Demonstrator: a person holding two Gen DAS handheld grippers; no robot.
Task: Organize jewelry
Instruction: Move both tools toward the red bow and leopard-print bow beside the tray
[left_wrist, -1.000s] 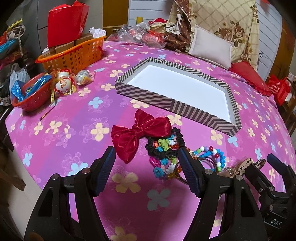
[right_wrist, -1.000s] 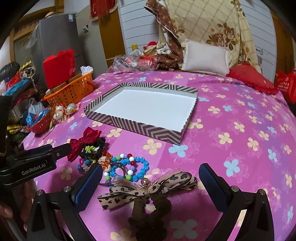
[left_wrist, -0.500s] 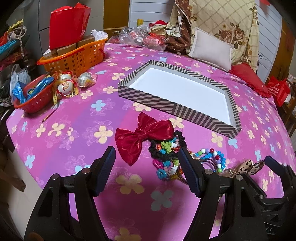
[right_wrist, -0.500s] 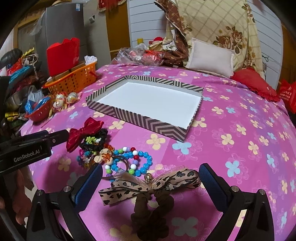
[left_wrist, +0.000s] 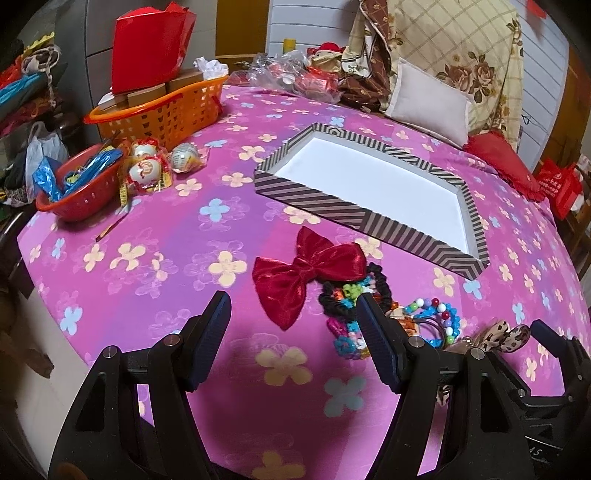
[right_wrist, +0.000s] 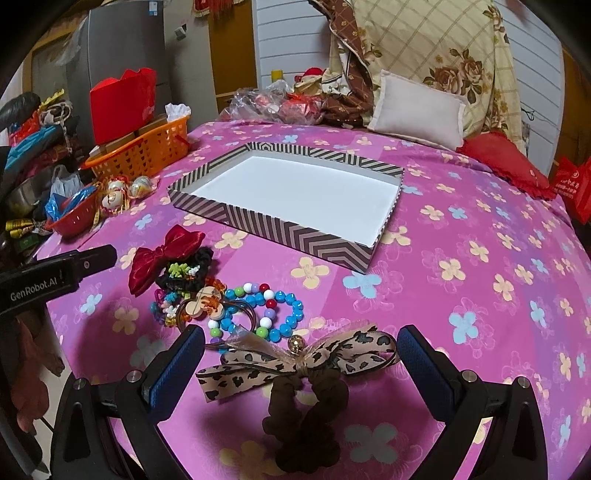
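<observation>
Pink floral tablecloth (right_wrist: 461, 229), cluttered room; striped tray (right_wrist: 258, 221) empty; both tongs (left_wrist: 293, 321) (right_wrist: 301, 360) apart.

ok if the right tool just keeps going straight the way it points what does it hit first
Most likely the leopard-print bow scrunchie: it lies between the open fingers of the right tool, right ahead. Beyond it sit the beaded bracelets, then the striped tray. Depth in the fisheye view is uncertain.
</observation>
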